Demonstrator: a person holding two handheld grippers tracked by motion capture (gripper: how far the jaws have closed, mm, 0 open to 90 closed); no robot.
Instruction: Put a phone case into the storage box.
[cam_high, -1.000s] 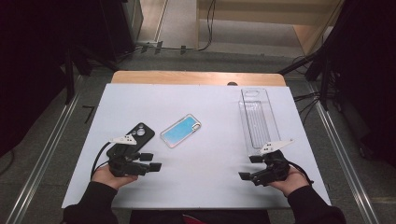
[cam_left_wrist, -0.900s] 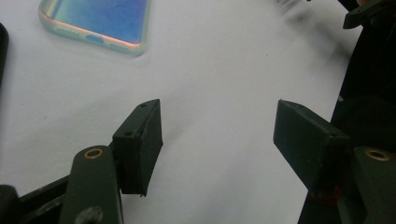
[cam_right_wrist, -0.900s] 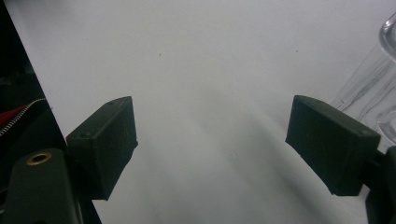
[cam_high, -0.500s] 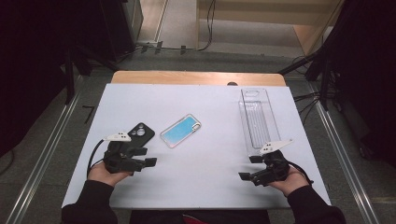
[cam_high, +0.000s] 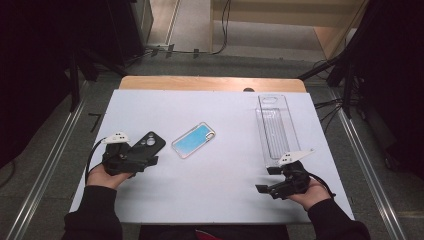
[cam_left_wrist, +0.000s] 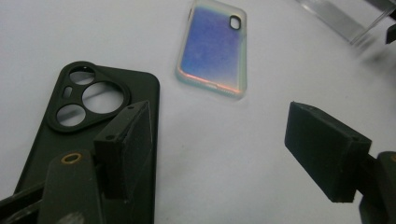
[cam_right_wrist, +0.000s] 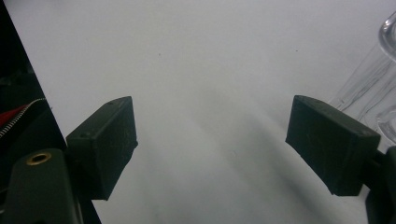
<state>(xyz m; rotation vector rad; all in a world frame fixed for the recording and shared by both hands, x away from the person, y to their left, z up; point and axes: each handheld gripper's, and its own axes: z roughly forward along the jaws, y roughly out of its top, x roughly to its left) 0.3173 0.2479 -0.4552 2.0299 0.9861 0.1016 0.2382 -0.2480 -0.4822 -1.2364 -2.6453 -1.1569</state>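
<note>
A black phone case (cam_high: 149, 144) with round camera holes lies flat at the table's left, also close up in the left gripper view (cam_left_wrist: 70, 135). Right of it lies a clear case with a blue iridescent sheen (cam_high: 194, 140) (cam_left_wrist: 212, 49). My left gripper (cam_high: 148, 158) (cam_left_wrist: 217, 112) is beside the black case; its jaws have just been opening, with one jaw over the case's edge and bare table between them. My right gripper (cam_high: 266, 180) (cam_right_wrist: 212, 107) stands open over bare table near the front right.
A long clear plastic tray (cam_high: 276, 125) lies at the right, its near end just beyond the right gripper and visible in that gripper's view (cam_right_wrist: 373, 79). The white table top (cam_high: 220, 175) ends near both hands. Dark stands and cables surround the table.
The left hand has drifted left and slightly away from the front edge, and its jaws stand wider apart. The right hand and both cases have stayed put.
</note>
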